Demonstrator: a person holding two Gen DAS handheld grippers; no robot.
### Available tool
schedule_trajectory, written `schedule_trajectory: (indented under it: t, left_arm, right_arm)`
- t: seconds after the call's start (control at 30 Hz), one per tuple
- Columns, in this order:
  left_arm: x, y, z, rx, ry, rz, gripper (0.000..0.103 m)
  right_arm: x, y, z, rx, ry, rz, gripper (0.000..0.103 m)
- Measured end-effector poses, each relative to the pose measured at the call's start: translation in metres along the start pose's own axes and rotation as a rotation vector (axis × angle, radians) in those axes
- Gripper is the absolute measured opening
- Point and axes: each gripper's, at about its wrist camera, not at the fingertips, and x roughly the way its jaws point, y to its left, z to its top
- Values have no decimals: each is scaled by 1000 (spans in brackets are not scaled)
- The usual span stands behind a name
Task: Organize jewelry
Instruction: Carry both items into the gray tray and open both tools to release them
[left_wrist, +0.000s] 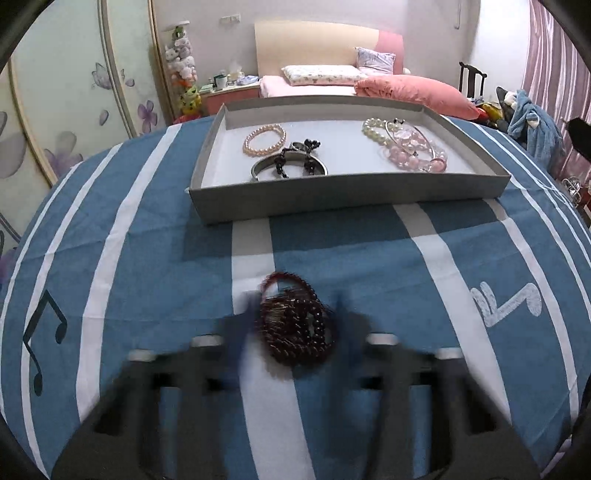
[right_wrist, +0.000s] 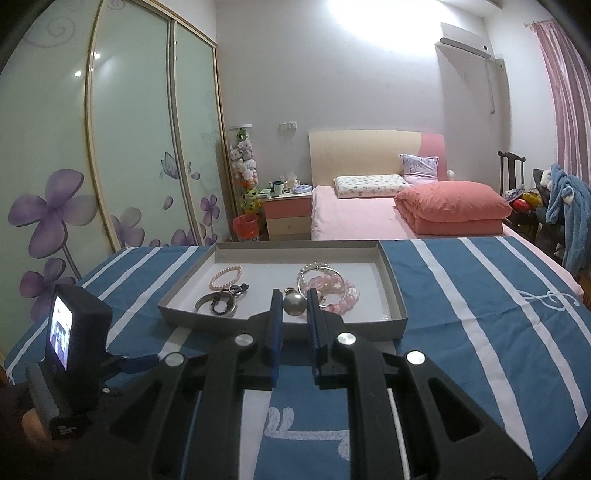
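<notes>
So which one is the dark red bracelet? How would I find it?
Look at the blue striped cloth in front of the grey tray. The dark red bead bracelet lies there in a coiled heap between the left gripper's fingers. It is the only jewelry outside the tray; the pink, pearl and black pieces sit inside.

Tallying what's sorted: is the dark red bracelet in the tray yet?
Out. The red bracelet lies on the striped cloth, in front of the tray.

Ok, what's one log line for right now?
left gripper: around dark red bracelet on cloth, grip unclear | right gripper: shut on silver ball | tray: bracelets inside
</notes>
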Motion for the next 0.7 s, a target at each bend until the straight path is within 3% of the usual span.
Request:
schedule_trajectory:
  t: [0.07,0.17,0.47,0.7]
  left_arm:
    - [-1,3,-1,-5,-1,-11,13]
    - [-11,10,-1,-42,-39,-51,13]
    - [-81,2,13,-54,-310,-64,13]
    - [-120,-17,25,-5,-501,-17,13]
  right_arm:
    - [0,-1,0,6,2,4,14]
    - [-4,-2,1,10,-12,3,14]
    - [-16,2,6,10,-68,2,14]
    - [-29,12,12,-15,-150,-9,14]
